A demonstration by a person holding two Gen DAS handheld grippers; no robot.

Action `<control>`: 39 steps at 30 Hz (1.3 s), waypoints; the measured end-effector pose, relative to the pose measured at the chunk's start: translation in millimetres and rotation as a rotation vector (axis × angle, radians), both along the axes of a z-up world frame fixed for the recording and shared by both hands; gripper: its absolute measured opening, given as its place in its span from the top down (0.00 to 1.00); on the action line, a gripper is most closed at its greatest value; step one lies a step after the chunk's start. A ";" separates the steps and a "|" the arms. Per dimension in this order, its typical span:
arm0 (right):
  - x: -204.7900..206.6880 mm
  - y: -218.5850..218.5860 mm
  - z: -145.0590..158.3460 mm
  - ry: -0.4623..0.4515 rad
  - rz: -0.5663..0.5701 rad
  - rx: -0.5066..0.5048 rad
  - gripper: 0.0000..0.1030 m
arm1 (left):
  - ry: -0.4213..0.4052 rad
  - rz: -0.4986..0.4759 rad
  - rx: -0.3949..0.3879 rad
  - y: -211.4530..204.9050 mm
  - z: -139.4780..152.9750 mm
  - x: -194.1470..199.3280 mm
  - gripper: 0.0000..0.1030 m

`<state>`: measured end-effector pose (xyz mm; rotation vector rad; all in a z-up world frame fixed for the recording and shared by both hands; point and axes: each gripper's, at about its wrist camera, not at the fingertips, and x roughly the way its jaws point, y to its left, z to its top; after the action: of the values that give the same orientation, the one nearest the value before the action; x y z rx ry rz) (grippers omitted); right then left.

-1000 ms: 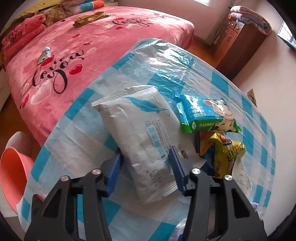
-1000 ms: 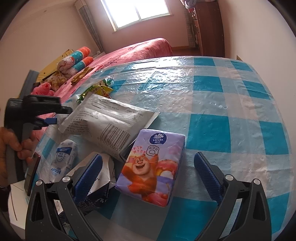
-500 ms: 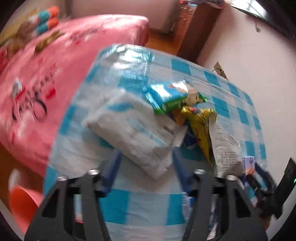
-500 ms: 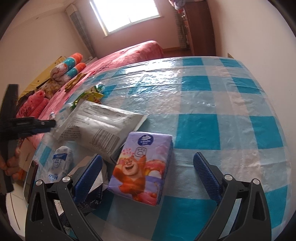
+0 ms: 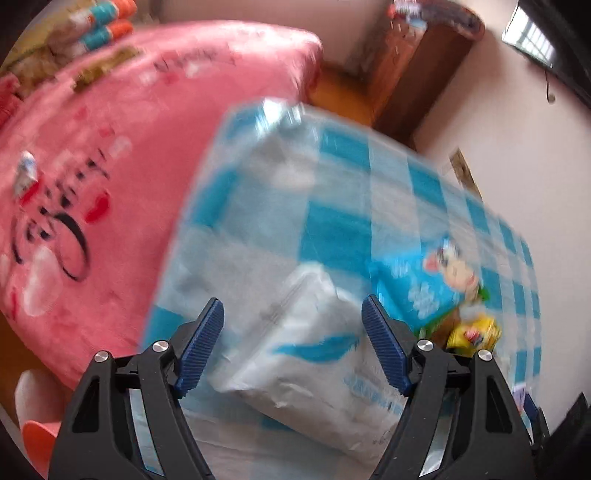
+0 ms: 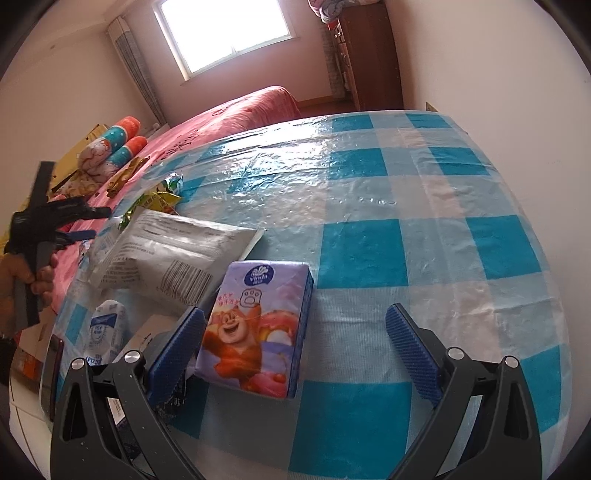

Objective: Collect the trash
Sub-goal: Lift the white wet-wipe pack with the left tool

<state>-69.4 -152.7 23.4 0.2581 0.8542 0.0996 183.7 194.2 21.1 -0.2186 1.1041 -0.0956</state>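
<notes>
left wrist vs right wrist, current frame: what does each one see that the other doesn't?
Left wrist only: the blue cartoon wipes pack and the orange basin at the lower left edge.

Right wrist only: the window, the purple bear tissue pack, the small white packet.

Both: the checked tablecloth, the pink bed, the big white pack, the yellow snack bag, and the left gripper, jaws just opening and apart.
</notes>
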 end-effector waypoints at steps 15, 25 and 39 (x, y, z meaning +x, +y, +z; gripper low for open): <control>-38.1 24.8 4.4 -0.016 0.024 -0.037 0.06 | 0.046 -0.384 0.008 -79.2 -1.5 -120.2 0.24; -70.1 42.6 18.2 -0.002 0.060 0.090 0.06 | -0.118 -0.551 0.187 -102.0 39.3 -159.7 0.24; -69.5 73.7 17.5 0.047 0.102 0.148 0.06 | -0.117 -0.697 0.292 -133.9 8.1 -117.1 0.21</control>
<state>-138.8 -79.0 41.0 0.3564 0.9082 0.2533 66.6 60.2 29.3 0.4370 1.0218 -0.5571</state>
